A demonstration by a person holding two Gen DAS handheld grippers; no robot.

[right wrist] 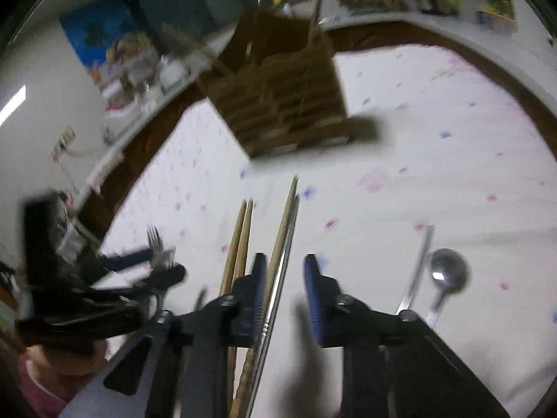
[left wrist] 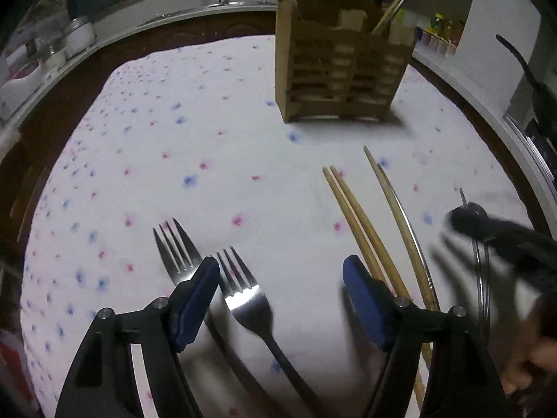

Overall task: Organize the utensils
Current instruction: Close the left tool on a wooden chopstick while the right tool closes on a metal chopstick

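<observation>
In the left wrist view my left gripper [left wrist: 282,278] hangs open low over the cloth. One steel fork [left wrist: 243,296] lies between its fingers, and a second fork [left wrist: 175,250] lies partly under the left finger. A pair of wooden chopsticks [left wrist: 355,223] lies just right of them. In the right wrist view my right gripper [right wrist: 285,289] stands narrowly open; a chopstick [right wrist: 282,230] and a thin metal handle [right wrist: 278,278] lie between the pads against the left one. A spoon [right wrist: 447,275] lies to its right. The wooden slatted caddy [left wrist: 341,66] stands at the back.
A white cloth with blue and pink flowers [left wrist: 209,139] covers the table, whose brown wooden edge [left wrist: 139,45] curves behind. A cluttered counter runs beyond it. The left gripper [right wrist: 156,264] appears blurred beside the right one. Another metal handle [right wrist: 417,264] lies by the spoon.
</observation>
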